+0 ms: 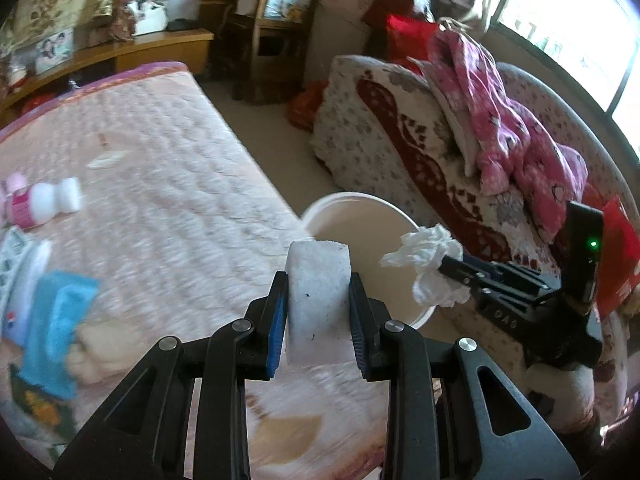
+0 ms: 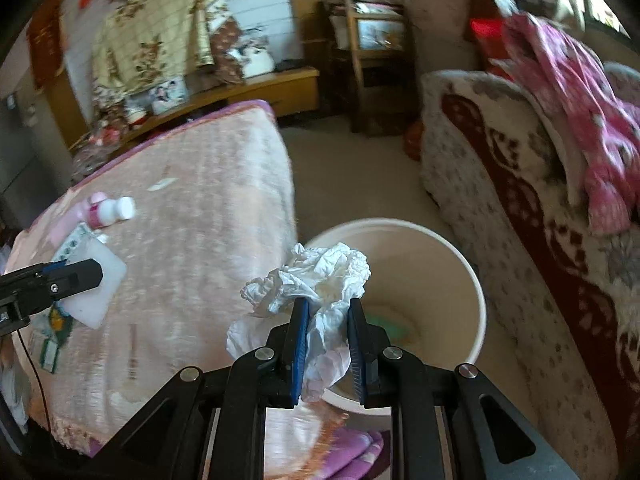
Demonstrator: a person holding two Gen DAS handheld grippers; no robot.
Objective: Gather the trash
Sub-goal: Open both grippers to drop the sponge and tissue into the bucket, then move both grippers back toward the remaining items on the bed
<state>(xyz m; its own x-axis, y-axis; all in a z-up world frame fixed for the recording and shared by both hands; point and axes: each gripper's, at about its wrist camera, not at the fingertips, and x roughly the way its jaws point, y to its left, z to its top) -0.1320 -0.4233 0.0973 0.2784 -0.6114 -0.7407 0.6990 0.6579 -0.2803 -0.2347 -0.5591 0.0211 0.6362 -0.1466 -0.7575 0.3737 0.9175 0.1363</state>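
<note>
The work surface is a bed (image 2: 208, 208) covered with a pink quilted blanket, its corner ending beside a strip of beige floor (image 1: 256, 128). Across that strip stands a sofa (image 1: 404, 128) under a white and dark red floral cover, with pink clothing (image 1: 508, 120) piled on its back near a bright window (image 1: 576, 28). A low wooden cabinet (image 2: 256, 88) and a dark wooden shelf unit (image 2: 376, 56) line the far wall. A white bucket (image 2: 476, 280) stands upright on the floor between the bed corner and the sofa, mouth up. On the blanket lie a small white bottle (image 2: 112, 210) with a pink label, on its side with its cap toward the bed's middle, and a blue cloth (image 1: 60, 320) near the bed edge. The left gripper (image 1: 318, 284) is clamped on a white foam block (image 1: 318, 288); the block's long axis runs along the fingers, its far end pointing toward the bucket, near the bucket's near rim. The right gripper (image 2: 328, 308) is clamped on a crumpled white tissue (image 2: 316, 280), which bulges beyond the fingertips and hangs over the bucket's near rim; the wad shows no clear long axis
</note>
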